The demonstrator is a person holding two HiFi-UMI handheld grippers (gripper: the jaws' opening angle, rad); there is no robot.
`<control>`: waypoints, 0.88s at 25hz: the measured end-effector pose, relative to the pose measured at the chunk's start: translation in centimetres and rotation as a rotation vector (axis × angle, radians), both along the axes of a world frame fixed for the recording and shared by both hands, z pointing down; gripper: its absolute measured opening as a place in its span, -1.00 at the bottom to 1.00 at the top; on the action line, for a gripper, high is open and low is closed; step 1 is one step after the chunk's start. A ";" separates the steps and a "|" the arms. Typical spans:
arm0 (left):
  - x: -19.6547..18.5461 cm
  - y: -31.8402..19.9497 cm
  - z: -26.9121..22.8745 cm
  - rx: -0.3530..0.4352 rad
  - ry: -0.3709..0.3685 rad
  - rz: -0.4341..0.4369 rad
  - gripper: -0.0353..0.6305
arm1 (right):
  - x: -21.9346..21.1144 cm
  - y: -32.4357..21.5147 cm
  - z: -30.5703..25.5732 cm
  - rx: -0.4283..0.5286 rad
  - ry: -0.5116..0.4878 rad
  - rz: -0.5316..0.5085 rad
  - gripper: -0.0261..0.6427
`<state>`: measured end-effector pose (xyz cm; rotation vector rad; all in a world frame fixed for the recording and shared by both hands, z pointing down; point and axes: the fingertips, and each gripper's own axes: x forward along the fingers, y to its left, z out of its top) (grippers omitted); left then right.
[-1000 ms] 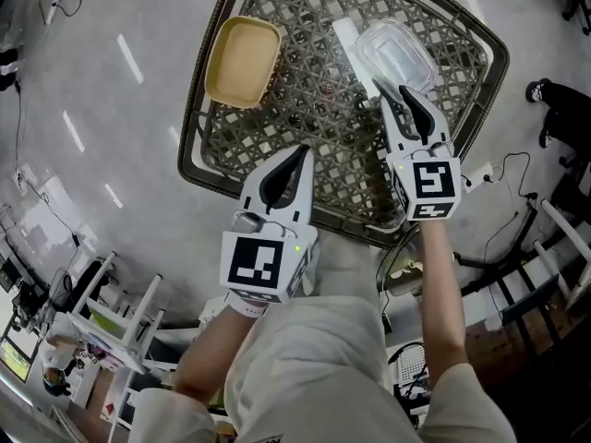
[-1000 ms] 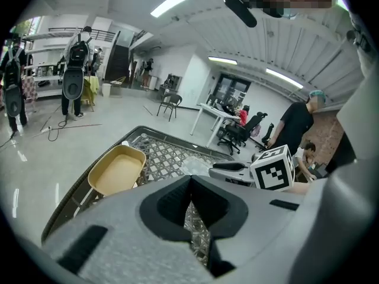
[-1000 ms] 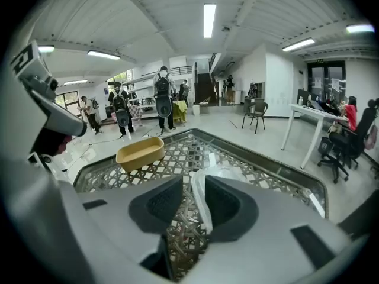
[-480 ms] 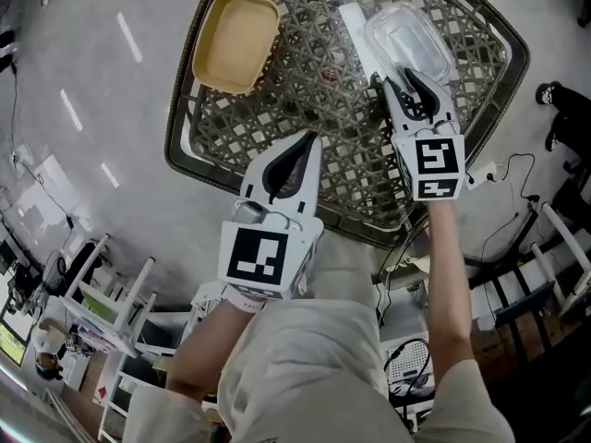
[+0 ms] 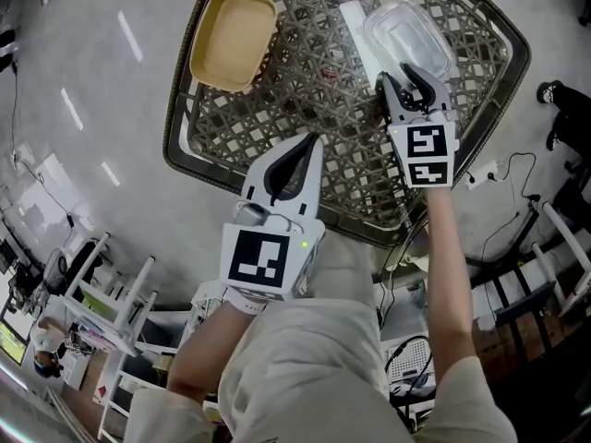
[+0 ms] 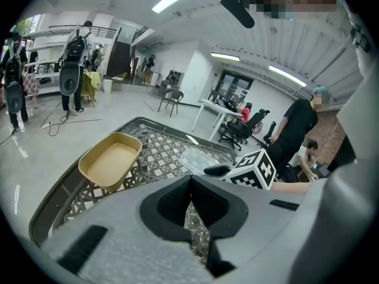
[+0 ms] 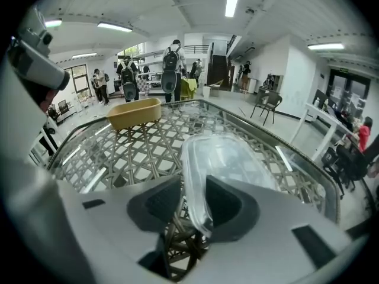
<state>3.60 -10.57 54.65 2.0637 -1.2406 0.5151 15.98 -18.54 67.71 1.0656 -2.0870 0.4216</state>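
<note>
Clear container [image 7: 231,158] has its rim between the right gripper [image 7: 193,195] fingers [image 7: 232,206], slightly apart

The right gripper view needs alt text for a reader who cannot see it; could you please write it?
The right gripper has its jaws apart around the near rim of a clear plastic container that lies on a woven lattice table. A tan tray sits toward the table's far left, and people with backpacks stand in the room beyond.

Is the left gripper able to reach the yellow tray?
Probably yes. The left gripper hangs over the lattice table, and nothing stands between it and the tan tray. Its jaws are shut, though.
</note>
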 end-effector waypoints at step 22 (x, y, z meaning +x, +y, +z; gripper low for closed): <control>-2.0 0.7 -2.1 0.050 -0.005 0.020 -0.82 | -0.6 0.4 -1.4 0.023 -0.004 0.094 -0.70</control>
